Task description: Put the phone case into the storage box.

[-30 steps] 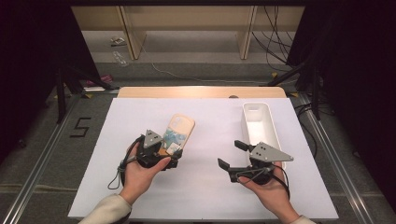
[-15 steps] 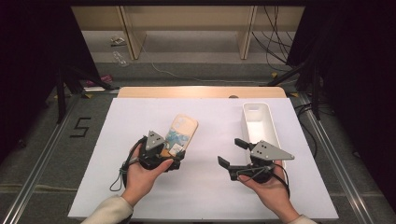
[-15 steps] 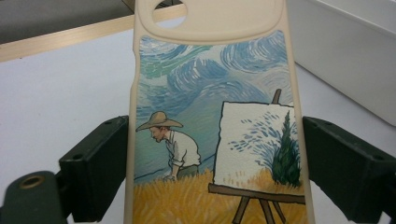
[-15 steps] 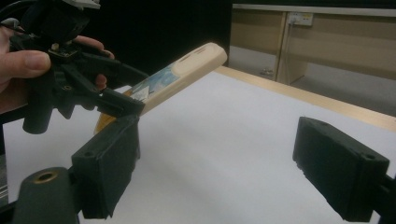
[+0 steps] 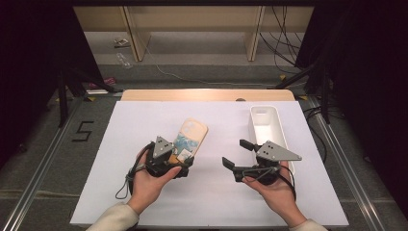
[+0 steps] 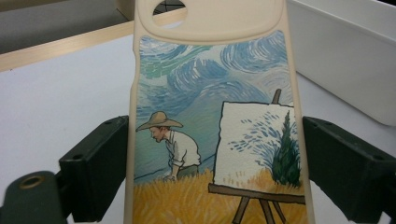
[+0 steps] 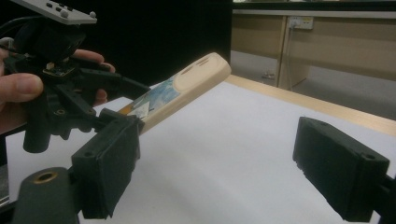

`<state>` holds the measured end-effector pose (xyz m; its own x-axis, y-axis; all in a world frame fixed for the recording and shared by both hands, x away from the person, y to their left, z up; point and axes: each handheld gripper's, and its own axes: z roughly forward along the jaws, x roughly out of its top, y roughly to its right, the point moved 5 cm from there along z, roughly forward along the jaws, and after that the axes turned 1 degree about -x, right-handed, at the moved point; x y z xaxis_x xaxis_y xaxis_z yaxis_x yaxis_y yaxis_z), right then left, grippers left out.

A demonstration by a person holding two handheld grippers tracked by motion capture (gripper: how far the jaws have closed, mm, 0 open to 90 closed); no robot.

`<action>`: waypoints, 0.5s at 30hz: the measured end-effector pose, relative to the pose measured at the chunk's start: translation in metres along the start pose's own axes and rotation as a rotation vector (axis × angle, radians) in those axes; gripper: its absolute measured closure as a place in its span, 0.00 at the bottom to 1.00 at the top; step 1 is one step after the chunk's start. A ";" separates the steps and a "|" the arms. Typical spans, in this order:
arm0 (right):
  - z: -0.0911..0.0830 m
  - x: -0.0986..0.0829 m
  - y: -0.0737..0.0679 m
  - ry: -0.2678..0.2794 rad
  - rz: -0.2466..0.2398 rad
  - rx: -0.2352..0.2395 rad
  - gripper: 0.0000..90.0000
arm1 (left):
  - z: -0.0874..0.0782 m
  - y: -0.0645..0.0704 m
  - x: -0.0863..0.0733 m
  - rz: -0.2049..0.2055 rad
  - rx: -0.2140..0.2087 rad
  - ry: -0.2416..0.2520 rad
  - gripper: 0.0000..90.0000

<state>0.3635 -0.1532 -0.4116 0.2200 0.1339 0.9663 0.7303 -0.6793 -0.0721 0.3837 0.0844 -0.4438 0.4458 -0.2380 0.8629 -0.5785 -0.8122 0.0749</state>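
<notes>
The left tool (image 5: 180, 156) holds a phone case (image 5: 189, 139) by its lower end, its two jaws pressing on the long edges, one on each side. The case is cream-coloured with a painted picture of a man in a straw hat beside an easel. In the right gripper view the phone case (image 7: 187, 88) is lifted off the table (image 5: 144, 120) and tilts upward, with the camera opening at the far, higher end. The right tool (image 5: 238, 156) is empty and its jaws stand wide apart — it waits above the table, a little to the right of the case. A white bin (image 5: 269, 127) stands near the right hand, on the right part of the table.

The step in hand seems to be carrying the case, probably toward the bin or to the other tool. To do it well, the left tool should keep an even pressure on both edges, because the case is thin and can bend or slip out. If the right tool takes it, it should close on the free upper part — not on the camera opening — before the left one lets go.
</notes>
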 end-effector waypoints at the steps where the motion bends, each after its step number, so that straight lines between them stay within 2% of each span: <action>1: 0.000 0.000 0.000 0.000 0.000 0.000 0.18 | 0.000 0.000 0.000 0.004 0.000 0.003 0.12; 5: 0.003 0.005 0.001 0.013 0.002 0.001 0.18 | 0.000 0.003 0.001 0.010 -0.009 0.020 0.12; 15: 0.017 0.015 0.001 0.034 0.014 0.004 0.18 | 0.001 0.007 0.000 0.028 -0.019 0.022 0.12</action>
<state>0.3791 -0.1398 -0.4009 0.2080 0.0998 0.9730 0.7301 -0.6778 -0.0866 0.3805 0.0778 -0.4436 0.4143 -0.2487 0.8755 -0.6035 -0.7951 0.0598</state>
